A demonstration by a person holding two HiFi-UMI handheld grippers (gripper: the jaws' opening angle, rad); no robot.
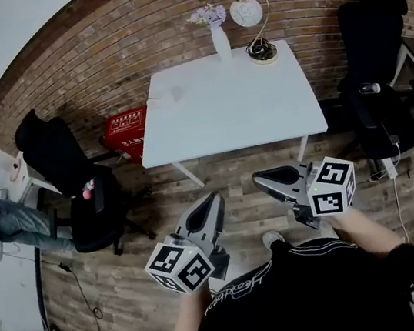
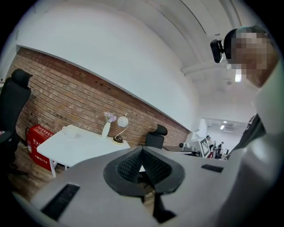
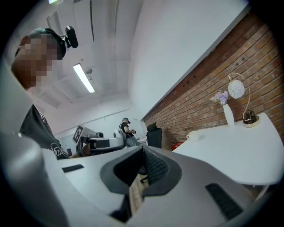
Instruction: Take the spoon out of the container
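A white table [image 1: 230, 114] stands ahead of me against the brick wall. A small white cup-like container [image 2: 70, 131] sits near its left end, also in the right gripper view as the container [image 3: 194, 135]; no spoon can be made out in it. My left gripper [image 1: 214, 197] is held low over the wooden floor, short of the table, shut with nothing between its pads [image 2: 131, 166]. My right gripper [image 1: 258, 179] hangs beside it, equally far from the table, its pads [image 3: 155, 167] together and empty.
A white vase with flowers [image 1: 217, 34] and a round lamp [image 1: 249, 14] stand at the table's far edge. Black office chairs [image 1: 77, 181] [image 1: 375, 72] flank the table. A red box [image 1: 127, 130] lies by the wall. A seated person [image 1: 5, 220] is at the left.
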